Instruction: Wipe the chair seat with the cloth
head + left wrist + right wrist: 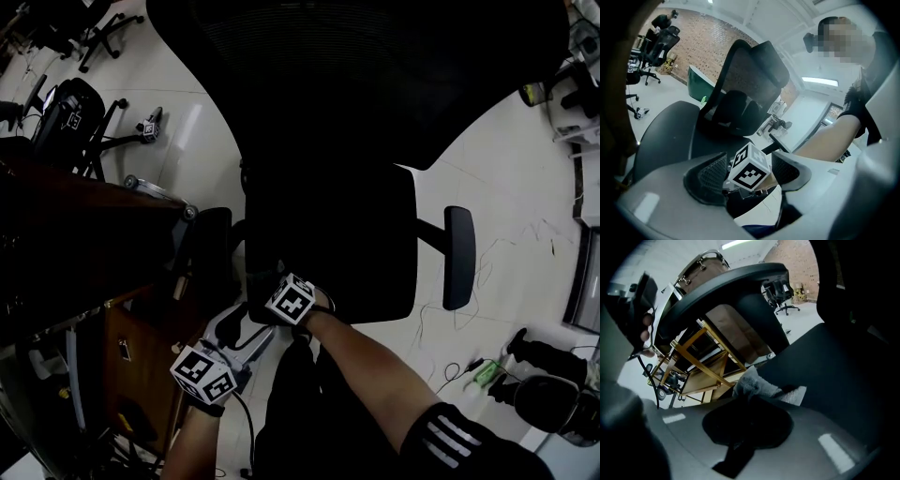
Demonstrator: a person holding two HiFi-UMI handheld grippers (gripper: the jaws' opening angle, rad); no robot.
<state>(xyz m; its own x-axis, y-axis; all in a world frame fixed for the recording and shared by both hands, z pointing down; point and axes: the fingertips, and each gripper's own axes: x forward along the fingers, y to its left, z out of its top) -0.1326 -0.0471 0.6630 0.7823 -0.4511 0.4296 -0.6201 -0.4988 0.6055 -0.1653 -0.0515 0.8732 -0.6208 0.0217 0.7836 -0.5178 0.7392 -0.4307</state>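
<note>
Right gripper (753, 401), lower centre: clenching grey cloth (751, 383), holding it against chair seat (328, 234) edge, seemingly wiping. Left gripper (750, 174), lower left: hanging released, empty.

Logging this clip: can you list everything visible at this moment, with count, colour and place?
office chair: one, black, centre; seat, tall backrest, two armrests.
cloth: one, light grey, at the seat's near edge.
desk: one, brown wood, left of the chair.
other office chairs: at least two, black, far left.
floor: white tiles.
cables: thin, count unclear, on the floor right of the chair.
right claw: shut on the cloth at the seat's near edge.
left claw: open, empty, beside the desk, facing the right claw.
right forearm: bare, with a black striped sleeve.
</note>
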